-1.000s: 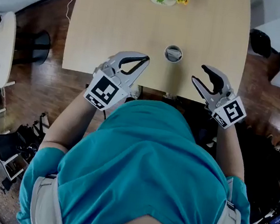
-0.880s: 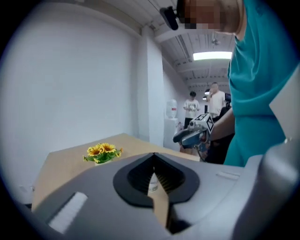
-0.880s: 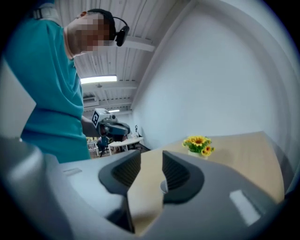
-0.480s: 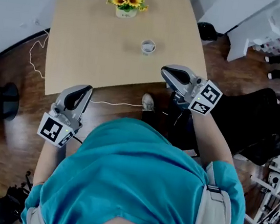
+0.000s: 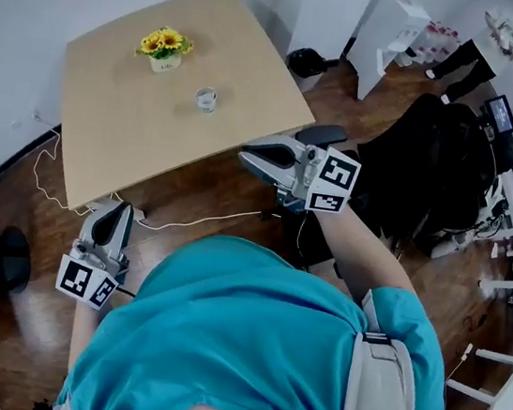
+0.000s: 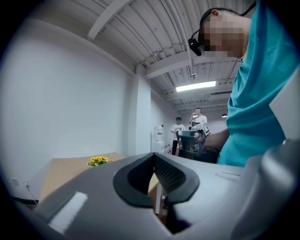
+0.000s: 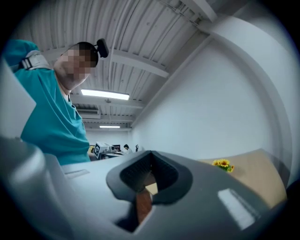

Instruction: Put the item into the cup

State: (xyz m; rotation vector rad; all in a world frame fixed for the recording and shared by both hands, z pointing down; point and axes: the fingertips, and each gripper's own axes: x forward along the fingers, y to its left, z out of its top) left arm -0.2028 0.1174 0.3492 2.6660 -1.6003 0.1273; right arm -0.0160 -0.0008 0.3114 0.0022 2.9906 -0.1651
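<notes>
Fingers [image 6: 174,174] of my left gripper [image 5: 119,213] and right gripper [image 5: 249,158] are clenching empty. I'm backing away from the table [image 5: 124,138], leaving the cup [image 5: 205,99] far left, so the task is likely ending.

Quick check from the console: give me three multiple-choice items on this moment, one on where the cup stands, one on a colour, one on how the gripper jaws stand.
1. Where does the cup stand?
A. On the table, a little apart from the flower pot
B. On the floor
C. On a white shelf

2. What colour are the flowers in the pot?
A. Red
B. Yellow
C. White

3. How do the jaws of the left gripper and the right gripper stand?
A. Both wide apart
B. Both together, with nothing between them
C. One closed on the cup

Answers:
1 A: the head view shows the cup upright on the tabletop, with bare wood between it and the pot.
2 B: the blooms are yellow in the head view and in both gripper views.
3 B: in each gripper view the pads meet and hold nothing.
</notes>
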